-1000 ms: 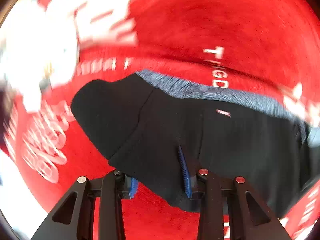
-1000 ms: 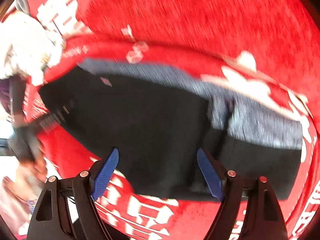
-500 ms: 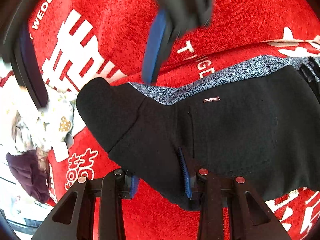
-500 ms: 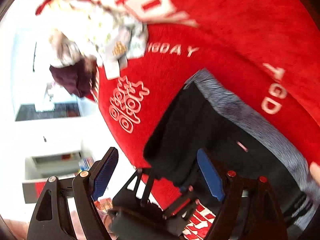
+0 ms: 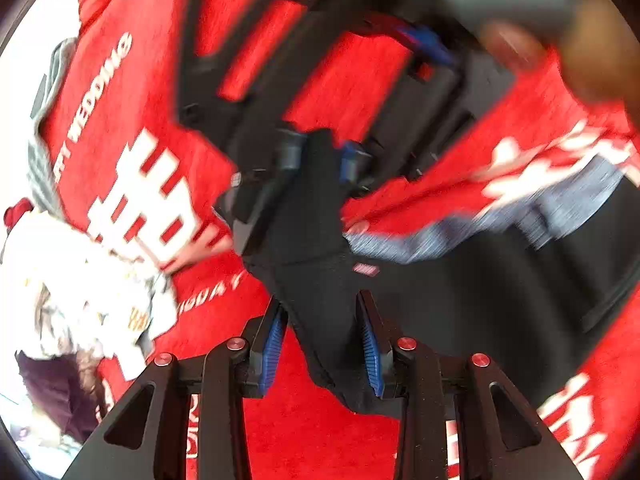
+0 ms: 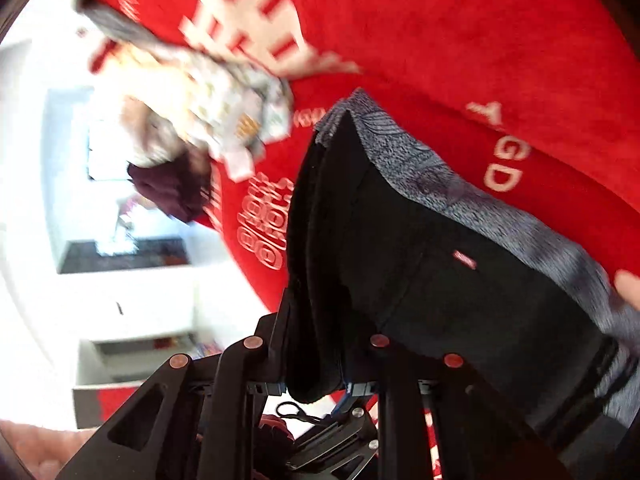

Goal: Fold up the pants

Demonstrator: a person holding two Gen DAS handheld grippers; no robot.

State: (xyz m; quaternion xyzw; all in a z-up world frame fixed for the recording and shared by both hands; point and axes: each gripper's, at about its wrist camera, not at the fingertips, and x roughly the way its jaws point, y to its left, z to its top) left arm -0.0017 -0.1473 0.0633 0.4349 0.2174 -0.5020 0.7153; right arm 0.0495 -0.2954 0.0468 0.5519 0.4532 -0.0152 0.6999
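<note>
Black pants (image 5: 460,312) with a grey-blue waistband (image 5: 532,216) lie on a red cloth with white lettering. My left gripper (image 5: 322,344) has its blue pads either side of a bunched black corner of the pants, which it holds. My right gripper (image 5: 320,160) shows opposite in the left wrist view, shut on the same end of the pants. In the right wrist view the pants (image 6: 440,264) fill the space between the right gripper's fingers (image 6: 314,364), raised off the cloth. The picture is blurred by motion.
The red cloth (image 5: 352,80) covers the surface. A pile of white patterned and dark purple clothes (image 5: 80,288) lies at the left, also in the right wrist view (image 6: 208,120). The cloth's edge and the room floor lie beyond it.
The right gripper came across to the left end of the pants and shut on the black fabric. The left gripper kept its hold and the corner has risen.
</note>
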